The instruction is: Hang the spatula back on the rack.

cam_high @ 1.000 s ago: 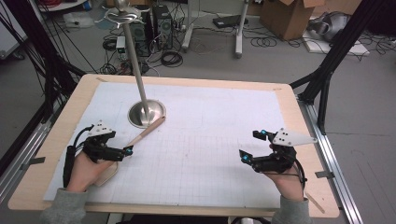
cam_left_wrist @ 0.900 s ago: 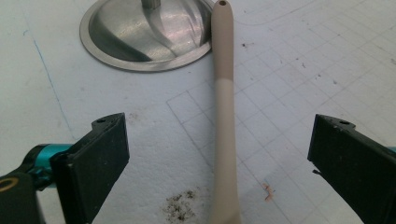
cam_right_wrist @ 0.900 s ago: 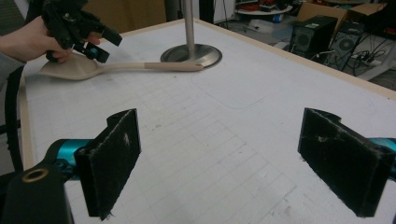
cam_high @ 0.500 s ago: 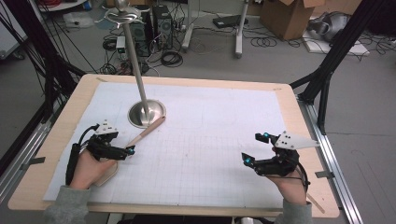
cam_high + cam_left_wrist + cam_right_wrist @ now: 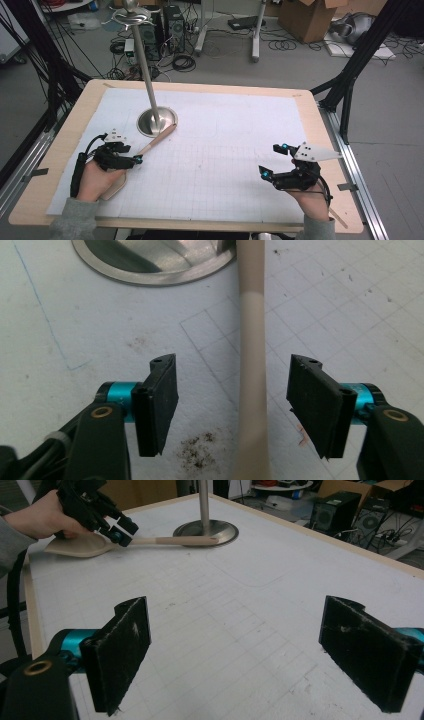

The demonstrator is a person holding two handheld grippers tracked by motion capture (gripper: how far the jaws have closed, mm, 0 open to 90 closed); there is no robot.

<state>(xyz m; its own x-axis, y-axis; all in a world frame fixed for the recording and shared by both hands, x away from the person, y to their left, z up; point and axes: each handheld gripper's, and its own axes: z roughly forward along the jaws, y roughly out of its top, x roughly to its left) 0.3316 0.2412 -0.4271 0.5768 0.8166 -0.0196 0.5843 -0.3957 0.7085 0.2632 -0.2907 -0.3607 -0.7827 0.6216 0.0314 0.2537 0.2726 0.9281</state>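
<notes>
Left tongs over wooden spoon
Handle betw. pads, untouched; tongs just been closing, half open. Right tongs wide open, empty, well apart.

Wooden spoon left of centre on the table, handle tip at metal stand base, left gripper astride handle, right gripper lower right.

From the high view, my left hand covers most of the wooden spoon bowl. The stand pole top is cut off by the frame edge. In the left tool view the spoon handle runs out at both edges.
</notes>
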